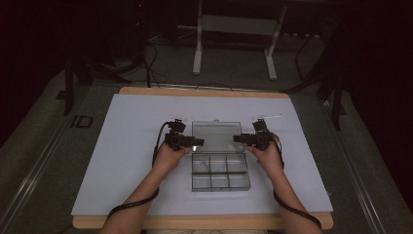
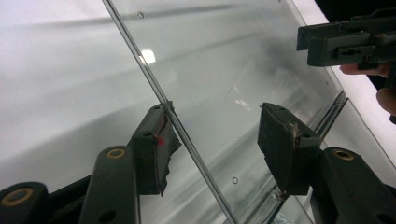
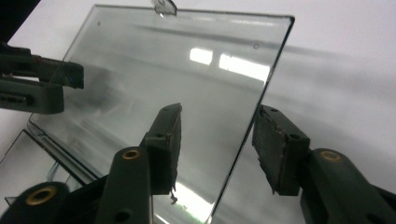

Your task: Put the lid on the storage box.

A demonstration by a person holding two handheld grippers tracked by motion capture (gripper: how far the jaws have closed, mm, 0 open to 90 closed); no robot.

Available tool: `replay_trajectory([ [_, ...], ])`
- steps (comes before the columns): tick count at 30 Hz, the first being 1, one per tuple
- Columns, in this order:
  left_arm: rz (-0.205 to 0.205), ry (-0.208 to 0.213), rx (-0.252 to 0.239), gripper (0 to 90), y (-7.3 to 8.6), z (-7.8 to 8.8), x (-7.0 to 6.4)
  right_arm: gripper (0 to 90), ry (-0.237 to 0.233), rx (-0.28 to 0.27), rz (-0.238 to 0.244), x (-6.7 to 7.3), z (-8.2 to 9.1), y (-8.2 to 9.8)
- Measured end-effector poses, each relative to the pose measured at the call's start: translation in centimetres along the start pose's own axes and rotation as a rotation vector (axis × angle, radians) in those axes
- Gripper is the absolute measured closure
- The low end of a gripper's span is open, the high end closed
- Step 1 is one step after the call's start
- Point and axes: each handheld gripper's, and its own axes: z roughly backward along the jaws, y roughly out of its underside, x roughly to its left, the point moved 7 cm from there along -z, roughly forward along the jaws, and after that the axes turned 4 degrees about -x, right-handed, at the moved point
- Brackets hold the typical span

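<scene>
Box lid (image 2: pixel 243 70): far corners cut off by the frame edge. Compartments (image 1: pixel 220 171) below the lid: contents too small to tell.

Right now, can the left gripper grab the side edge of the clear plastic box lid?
Probably yes: the left gripper already has the clear plastic lid edge between its jaws, one pad beside it, the other apart; nothing blocks it.

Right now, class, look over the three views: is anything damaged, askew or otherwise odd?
The pads on the left gripper look worn: one pad has a torn, ragged edge with a red mark. The right gripper has a frayed pad too. The clear compartment box sits square on the table, its lid lying open.
</scene>
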Motion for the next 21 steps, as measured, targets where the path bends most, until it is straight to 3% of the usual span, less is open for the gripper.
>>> replay_trajectory([
  [9, -0.03, 0.009, -0.069, 54.1, -0.8, 1.1, -0.6, 60.7, 0.035, -0.038, 0.086, 0.9, 1.6, -0.5],
  [21, -0.087, 0.016, -0.092, 59.5, -1.2, 1.9, -1.3, 64.4, 0.025, -0.077, 0.104, 1.6, 2.8, -0.7],
])
